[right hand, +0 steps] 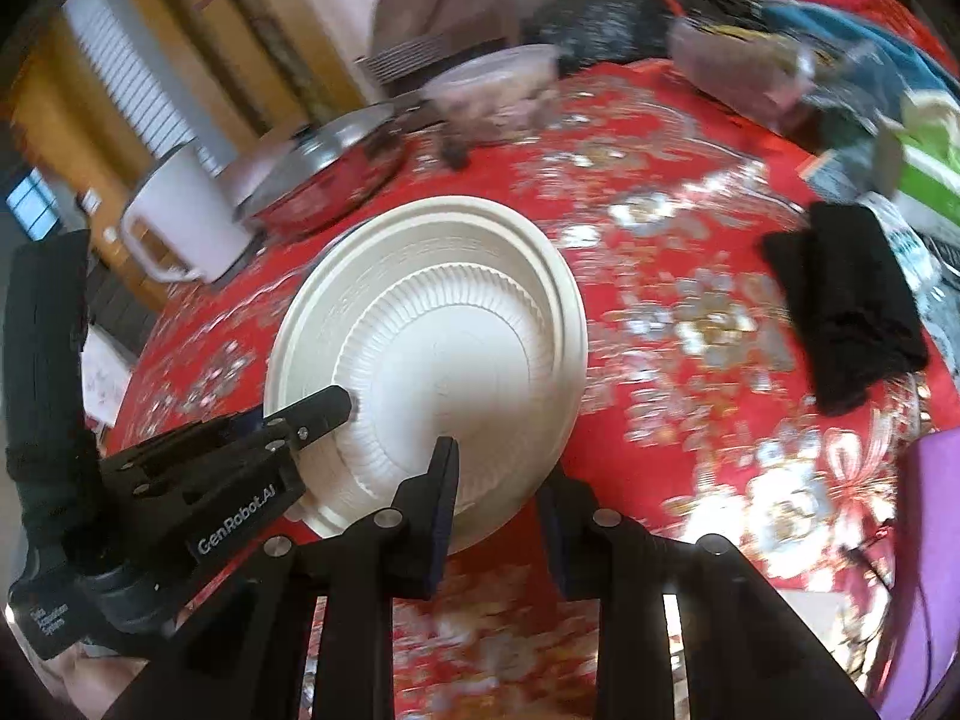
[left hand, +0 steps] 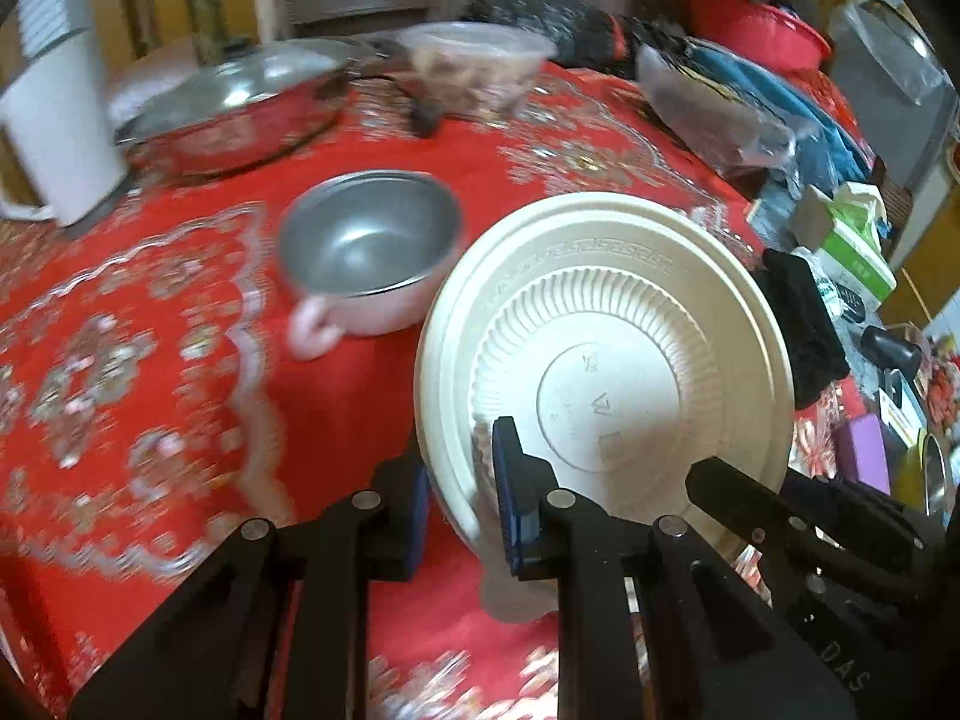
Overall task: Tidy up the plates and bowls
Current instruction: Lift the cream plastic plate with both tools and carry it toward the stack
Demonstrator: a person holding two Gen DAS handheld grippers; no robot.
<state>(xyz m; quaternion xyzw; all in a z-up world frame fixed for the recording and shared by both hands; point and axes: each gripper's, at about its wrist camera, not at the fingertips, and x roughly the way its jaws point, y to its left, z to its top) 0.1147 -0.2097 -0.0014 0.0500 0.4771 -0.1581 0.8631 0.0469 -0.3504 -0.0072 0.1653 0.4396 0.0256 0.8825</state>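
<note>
A cream ribbed plate (left hand: 606, 324) hangs tilted above the red tablecloth, with its underside facing both cameras. My left gripper (left hand: 459, 453) is shut on the plate's lower left rim, with one blue pad on each side. My right gripper (right hand: 498, 471) is shut on the near rim of the plate (right hand: 444, 324), and it also shows in the left wrist view as a black finger (left hand: 726, 483). The left gripper (right hand: 333, 408) shows in the right wrist view on the plate's left edge. A metal bowl (left hand: 369, 252) with a pink outside and handle stands on the table behind the plate.
At the back stand a pan with a glass lid (left hand: 234, 102), a white jug (left hand: 54, 138) and a clear food tub (left hand: 480, 60). A black cloth (right hand: 846, 306), a green tissue box (left hand: 852, 240) and other clutter crowd the right edge. The red patterned tablecloth (left hand: 150, 330) lies bare at the left.
</note>
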